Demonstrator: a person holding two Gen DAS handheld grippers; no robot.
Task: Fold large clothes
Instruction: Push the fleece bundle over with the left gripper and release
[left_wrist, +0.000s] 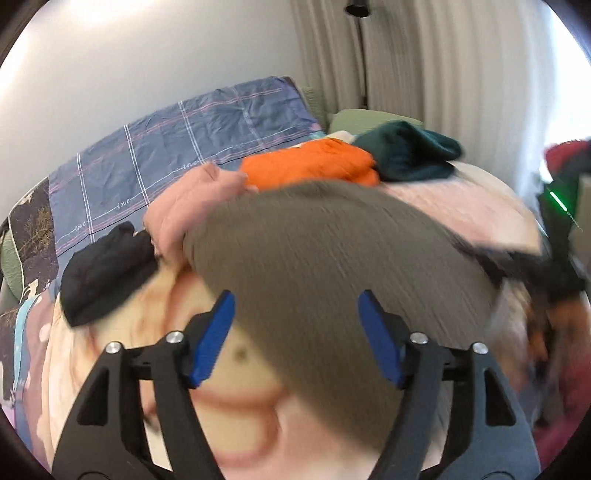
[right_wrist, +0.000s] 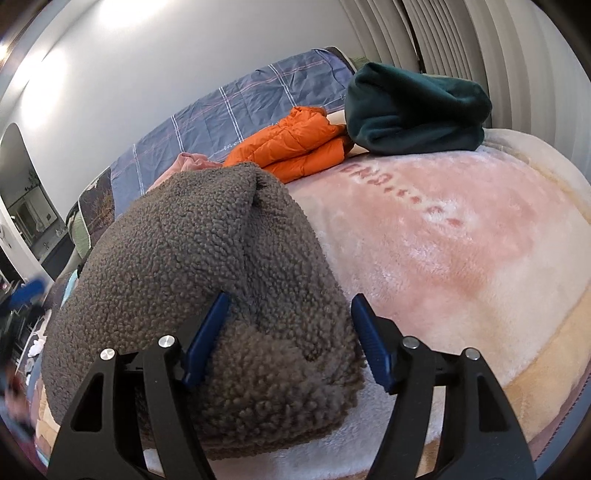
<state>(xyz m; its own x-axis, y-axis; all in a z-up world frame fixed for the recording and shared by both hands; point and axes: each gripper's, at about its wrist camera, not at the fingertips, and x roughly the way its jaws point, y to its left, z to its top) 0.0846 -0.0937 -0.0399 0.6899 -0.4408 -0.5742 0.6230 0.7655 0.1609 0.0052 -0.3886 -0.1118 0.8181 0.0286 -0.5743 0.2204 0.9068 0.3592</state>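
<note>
A folded grey-brown fleece garment (right_wrist: 207, 295) lies on a pink and cream blanket (right_wrist: 461, 240) on the bed. It also shows, motion-blurred, in the left wrist view (left_wrist: 332, 258). My right gripper (right_wrist: 288, 336) is open, its blue pads (right_wrist: 369, 343) apart over the garment's near edge, holding nothing. My left gripper (left_wrist: 295, 339) is open just above the garment's near left side, its pads (left_wrist: 212, 339) wide apart. The other gripper shows blurred at the right edge of the left wrist view (left_wrist: 561, 251).
Folded clothes line the far side: an orange puffer jacket (right_wrist: 295, 144), a dark green fleece (right_wrist: 413, 110), a pink garment (left_wrist: 192, 206), a black garment (left_wrist: 107, 269). A blue plaid sheet (left_wrist: 177, 155) lies by the wall. Curtains (left_wrist: 461, 74) hang behind.
</note>
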